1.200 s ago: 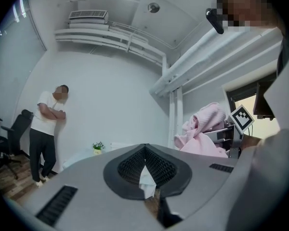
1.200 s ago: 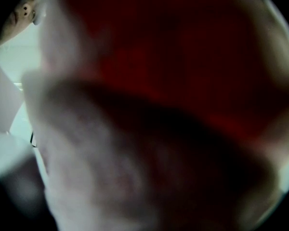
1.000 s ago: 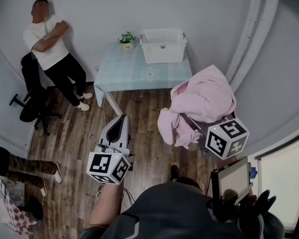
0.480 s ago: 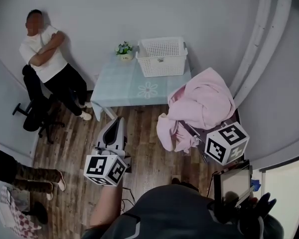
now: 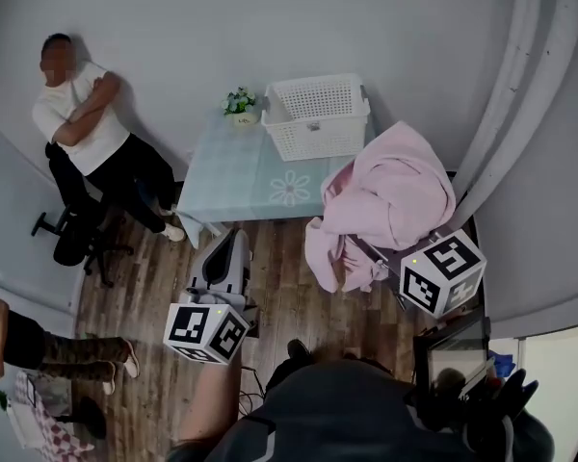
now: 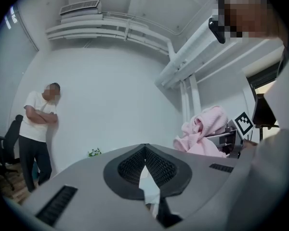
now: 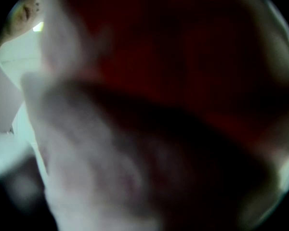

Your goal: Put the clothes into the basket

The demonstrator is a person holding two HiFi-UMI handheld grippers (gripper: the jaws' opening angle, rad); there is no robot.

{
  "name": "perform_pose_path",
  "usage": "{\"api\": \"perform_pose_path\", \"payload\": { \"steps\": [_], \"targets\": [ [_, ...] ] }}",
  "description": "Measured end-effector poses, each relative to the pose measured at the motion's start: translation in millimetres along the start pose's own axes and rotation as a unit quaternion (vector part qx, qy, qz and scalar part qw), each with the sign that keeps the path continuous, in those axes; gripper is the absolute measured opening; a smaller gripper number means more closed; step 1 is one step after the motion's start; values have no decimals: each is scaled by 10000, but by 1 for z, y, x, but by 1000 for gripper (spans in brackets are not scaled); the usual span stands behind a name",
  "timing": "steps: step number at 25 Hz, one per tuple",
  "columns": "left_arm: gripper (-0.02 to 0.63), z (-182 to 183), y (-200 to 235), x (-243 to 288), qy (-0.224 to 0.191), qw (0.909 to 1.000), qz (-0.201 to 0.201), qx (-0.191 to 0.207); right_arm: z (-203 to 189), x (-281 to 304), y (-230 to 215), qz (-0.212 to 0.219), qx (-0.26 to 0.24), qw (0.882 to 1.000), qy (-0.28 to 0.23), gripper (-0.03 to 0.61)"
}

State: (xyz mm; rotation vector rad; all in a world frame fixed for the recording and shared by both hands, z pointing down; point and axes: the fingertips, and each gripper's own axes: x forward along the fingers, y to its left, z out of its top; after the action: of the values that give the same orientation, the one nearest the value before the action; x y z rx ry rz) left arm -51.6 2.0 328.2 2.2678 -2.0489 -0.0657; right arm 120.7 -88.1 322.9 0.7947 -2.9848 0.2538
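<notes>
Head view, starting nearest me: my left forearm (image 5: 207,407) reaches forward with the left tool (image 5: 233,241) held level over the wooden floor (image 5: 289,301), its nose aimed at the counter. From that tool's own camera I read its jaws as closed tip to tip with nothing gripped; only a pale sliver shows low between the pads. I judge it rides along empty, a spare to steady or tuck cloth at the drop. On my other side the right tool (image 5: 378,256) is also held level. The pink clothes (image 5: 390,195) are heaped over its front in a thick bundle, with one fold dangling toward the floor. Its camera is smothered in fabric, so I take the jaws to be standing wide yet clamped round that bulk, which would explain why the load sits high and clear of the floor. Beyond lies the pale blue counter (image 5: 246,176). At its far end, against the wall, the white basket (image 5: 318,142) looks empty and is well apart from the clothes. A small potted plant (image 5: 239,104) stands just beside it, and a person (image 5: 82,114) leans on the wall at left.
</notes>
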Motion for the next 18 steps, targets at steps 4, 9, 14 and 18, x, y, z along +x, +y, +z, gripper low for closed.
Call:
{"api": "perform_pose_path", "payload": {
  "steps": [4,9,14,18],
  "targets": [
    [9,-1,21,21,0,9999,-106,108,0,29,-6,-44,-53,10000,35,362],
    [9,11,63,48,-142,9990,-249,345,6,77,-8,-194,-140,9997,44,362],
    [9,23,107,65,-205,9988,-328,287,26,113,-9,-347,-158,9993,-66,362],
    [9,10,142,84,-45,9984,-482,284,23,149,-14,-506,-44,9987,-29,362]
  ]
}}
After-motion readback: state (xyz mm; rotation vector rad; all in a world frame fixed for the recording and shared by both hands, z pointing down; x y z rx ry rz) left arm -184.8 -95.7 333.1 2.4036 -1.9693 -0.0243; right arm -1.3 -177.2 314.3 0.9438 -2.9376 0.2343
